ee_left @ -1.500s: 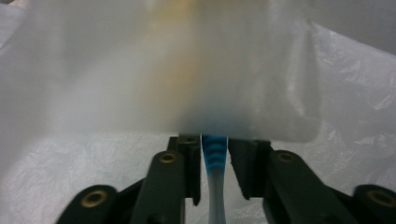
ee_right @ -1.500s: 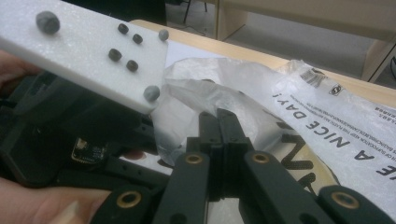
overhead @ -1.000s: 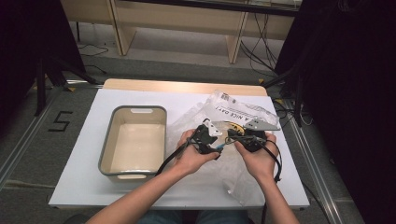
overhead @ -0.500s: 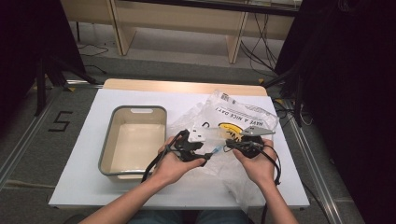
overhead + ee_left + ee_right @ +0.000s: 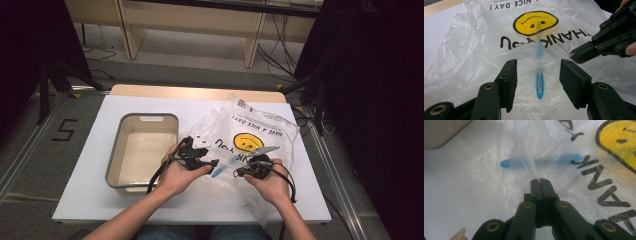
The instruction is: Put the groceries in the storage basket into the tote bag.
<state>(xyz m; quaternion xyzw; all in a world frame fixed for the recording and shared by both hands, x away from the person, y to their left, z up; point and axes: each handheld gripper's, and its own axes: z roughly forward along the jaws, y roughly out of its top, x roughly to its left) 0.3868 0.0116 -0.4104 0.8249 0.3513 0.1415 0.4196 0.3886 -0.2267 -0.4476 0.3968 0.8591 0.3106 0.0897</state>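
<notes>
Nearest you, your right gripper (image 5: 540, 180) is clamped flat on a fold of the clear plastic bag (image 5: 250, 135), holding its near edge up off the white table (image 5: 100, 120). Keep that pinch firm and lifted, so the mouth stays open rather than collapsing. Just to its left, your left gripper (image 5: 537, 75) stands about half open with nothing between its jaws, which have just been opening a little. It is lined up on the blue tool (image 5: 539, 86), which lies part way out of the bag's mouth, its far end under the film. Close on the bare blue end only, so you catch no plastic. Farther left sits the grey-rimmed tub (image 5: 142, 150), with nothing in it; beyond, the bag's smiley print lies flat.
</notes>
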